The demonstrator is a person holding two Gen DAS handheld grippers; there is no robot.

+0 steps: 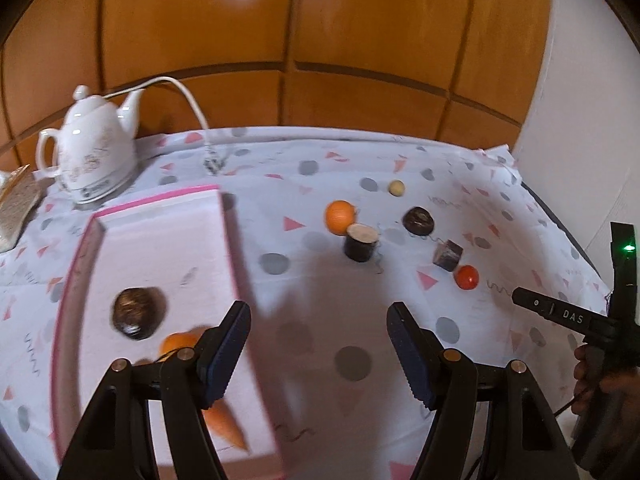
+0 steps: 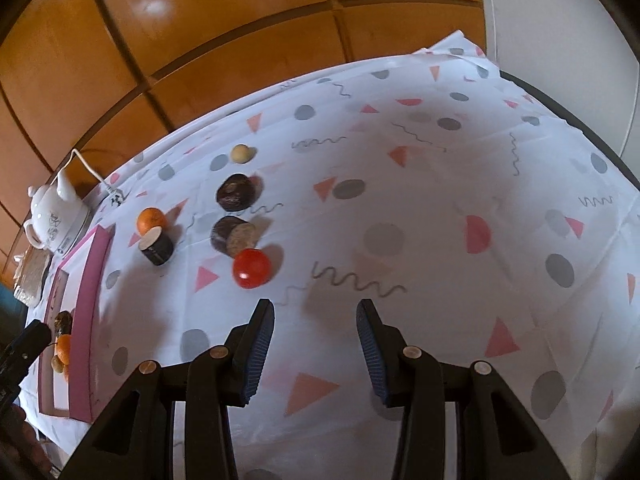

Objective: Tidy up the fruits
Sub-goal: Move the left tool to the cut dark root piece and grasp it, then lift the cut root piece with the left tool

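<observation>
A pink-rimmed white box [image 1: 160, 248] lies at the left; it holds a dark round fruit [image 1: 136, 312], an orange [image 1: 178, 342] and a carrot [image 1: 226, 424]. On the cloth lie an orange [image 1: 339, 216], a dark cut cylinder [image 1: 360, 242], a dark round fruit [image 1: 418, 220], a dark cut piece [image 1: 448, 255], a red tomato [image 1: 467, 277] and a small beige ball [image 1: 397, 188]. My left gripper [image 1: 318, 344] is open and empty, beside the box's right wall. My right gripper [image 2: 316, 344] is open and empty, just below-right of the tomato [image 2: 252, 268]. It shows at the right edge of the left wrist view [image 1: 560, 312].
A white teapot [image 1: 90, 148] with a cord stands at the back left, next to a foil packet [image 1: 16, 208]. A wooden panelled wall runs behind the table. The patterned tablecloth [image 2: 440, 200] stretches to the right, ending at a dark table edge [image 2: 580, 120].
</observation>
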